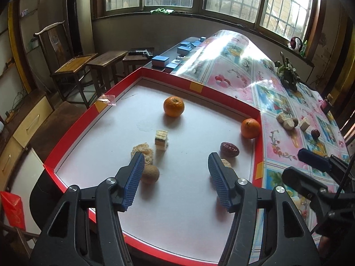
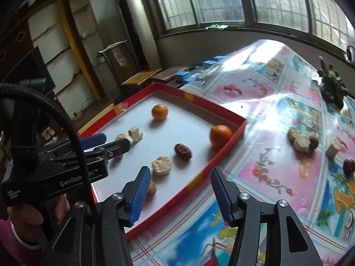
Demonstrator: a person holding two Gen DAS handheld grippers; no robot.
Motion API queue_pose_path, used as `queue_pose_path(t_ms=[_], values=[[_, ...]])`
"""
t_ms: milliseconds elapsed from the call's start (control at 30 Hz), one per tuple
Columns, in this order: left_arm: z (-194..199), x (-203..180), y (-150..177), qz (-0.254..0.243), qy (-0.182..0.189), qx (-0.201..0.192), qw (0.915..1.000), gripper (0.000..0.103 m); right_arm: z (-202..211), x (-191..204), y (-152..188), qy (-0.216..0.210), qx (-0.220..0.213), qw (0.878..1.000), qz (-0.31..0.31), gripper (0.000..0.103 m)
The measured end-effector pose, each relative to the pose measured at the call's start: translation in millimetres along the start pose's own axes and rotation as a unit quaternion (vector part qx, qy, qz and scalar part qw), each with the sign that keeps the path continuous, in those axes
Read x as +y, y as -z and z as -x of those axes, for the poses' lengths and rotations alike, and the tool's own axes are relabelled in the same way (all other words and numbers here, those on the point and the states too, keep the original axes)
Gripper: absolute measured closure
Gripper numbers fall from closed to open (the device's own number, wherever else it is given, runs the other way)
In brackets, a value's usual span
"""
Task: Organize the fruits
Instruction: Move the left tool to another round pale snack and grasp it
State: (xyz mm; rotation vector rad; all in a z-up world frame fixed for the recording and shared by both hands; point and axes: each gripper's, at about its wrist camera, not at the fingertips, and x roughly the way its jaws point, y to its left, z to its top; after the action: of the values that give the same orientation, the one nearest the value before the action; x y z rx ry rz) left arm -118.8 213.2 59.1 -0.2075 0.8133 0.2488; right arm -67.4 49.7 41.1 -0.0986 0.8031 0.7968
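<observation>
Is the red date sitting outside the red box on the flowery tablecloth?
No, the red date lies inside the red box, on its white floor near an orange.

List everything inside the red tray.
The red tray holds two oranges, a red date, a brown round fruit and three pale chunks. The hand-held gripper fingers cover parts.

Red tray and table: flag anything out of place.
Some pieces remain outside the red tray: a cluster of pale chunks with a brown fruit, another pale chunk and a dark red fruit lie on the flowered tablecloth.
</observation>
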Motion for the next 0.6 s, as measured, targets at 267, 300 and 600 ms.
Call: queue_pose_path(t_ms=[267, 300, 600], values=[[1.0, -47.6, -5.3, -0.033, 0.041, 0.0, 0.9986, 0.043, 59.0, -63.2, 1.5, 0.087, -0.047, 0.994, -0.054, 0.027], [0.9, -54.9, -6.3, -0.038, 0.047, 0.0, 0.9982, 0.043, 66.2, -70.5, 3.1, 0.086, -0.054, 0.993, -0.063, 0.027], [-0.3, -117.0, -10.7, -0.084, 0.083, 0.007, 0.993, 0.043, 108.4, -116.8, 20.8, 0.067, -0.1, 0.988, -0.099, 0.009]])
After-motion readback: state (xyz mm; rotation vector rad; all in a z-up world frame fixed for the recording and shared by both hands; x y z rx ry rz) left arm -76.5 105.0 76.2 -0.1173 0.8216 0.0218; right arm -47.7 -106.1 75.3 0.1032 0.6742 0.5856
